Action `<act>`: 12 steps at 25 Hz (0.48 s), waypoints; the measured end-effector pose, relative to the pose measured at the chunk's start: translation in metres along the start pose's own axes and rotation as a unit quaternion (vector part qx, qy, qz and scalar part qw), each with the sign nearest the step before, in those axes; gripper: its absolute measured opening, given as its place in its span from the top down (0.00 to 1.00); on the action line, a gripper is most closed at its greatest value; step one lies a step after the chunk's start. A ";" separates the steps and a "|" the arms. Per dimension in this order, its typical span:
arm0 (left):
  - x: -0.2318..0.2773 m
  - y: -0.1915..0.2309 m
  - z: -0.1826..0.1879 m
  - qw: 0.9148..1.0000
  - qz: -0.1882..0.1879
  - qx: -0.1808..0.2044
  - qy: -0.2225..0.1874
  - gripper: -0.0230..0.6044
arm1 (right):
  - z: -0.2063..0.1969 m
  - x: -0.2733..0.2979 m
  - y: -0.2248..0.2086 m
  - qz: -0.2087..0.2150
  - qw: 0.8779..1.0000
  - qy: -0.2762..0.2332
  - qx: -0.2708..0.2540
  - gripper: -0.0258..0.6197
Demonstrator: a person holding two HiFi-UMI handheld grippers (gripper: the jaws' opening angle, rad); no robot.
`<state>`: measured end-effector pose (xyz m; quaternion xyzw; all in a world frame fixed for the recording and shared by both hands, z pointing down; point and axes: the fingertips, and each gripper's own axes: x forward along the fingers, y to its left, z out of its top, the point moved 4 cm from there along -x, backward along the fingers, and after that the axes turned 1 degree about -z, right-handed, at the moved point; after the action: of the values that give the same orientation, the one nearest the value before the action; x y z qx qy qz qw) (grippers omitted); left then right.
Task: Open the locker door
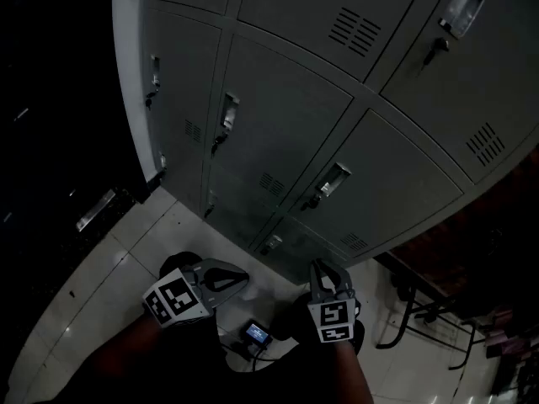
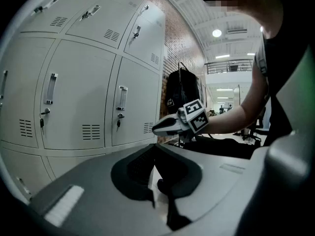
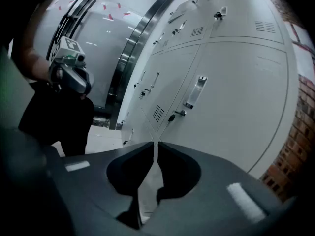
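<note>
I am at the approach step: the pale grey sheet-metal locker door (image 3: 231,92) stands ahead of my right gripper (image 3: 155,149). It is shut flush in the locker bank rising from the tiled floor (image 1: 109,268), well apart from both grippers. My right gripper's jaws stand a thin slit apart with nothing between them, and my left gripper (image 2: 153,154) is closed and empty. Next, I judge, I must spread the right jaws and reach the recessed chrome handle (image 3: 195,93) above the small key lock (image 3: 176,115).

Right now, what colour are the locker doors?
Pale grey, almost white, with small vent slots. The left gripper view shows the locker doors best.
</note>
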<state>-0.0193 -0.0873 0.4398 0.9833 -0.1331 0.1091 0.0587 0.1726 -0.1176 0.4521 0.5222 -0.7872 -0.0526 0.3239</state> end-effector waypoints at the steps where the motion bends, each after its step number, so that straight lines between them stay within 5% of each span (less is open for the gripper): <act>1: -0.001 0.001 0.000 1.000 0.000 0.001 -0.001 0.95 | 0.004 0.008 -0.003 -0.005 1.000 0.006 -0.018 0.91; 6: -0.003 0.004 0.003 1.000 -0.003 0.003 -0.007 0.95 | 0.023 0.048 -0.022 -0.068 0.986 0.063 -0.139 0.84; 12: -0.003 0.005 0.003 1.000 -0.005 0.003 -0.010 0.95 | 0.059 0.094 -0.041 -0.149 0.931 0.098 -0.318 0.76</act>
<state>-0.0225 -0.0914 0.4369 0.9852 -0.1285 0.0994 0.0555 0.1483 -0.2316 0.4318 0.5057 -0.6064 -0.2967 0.5371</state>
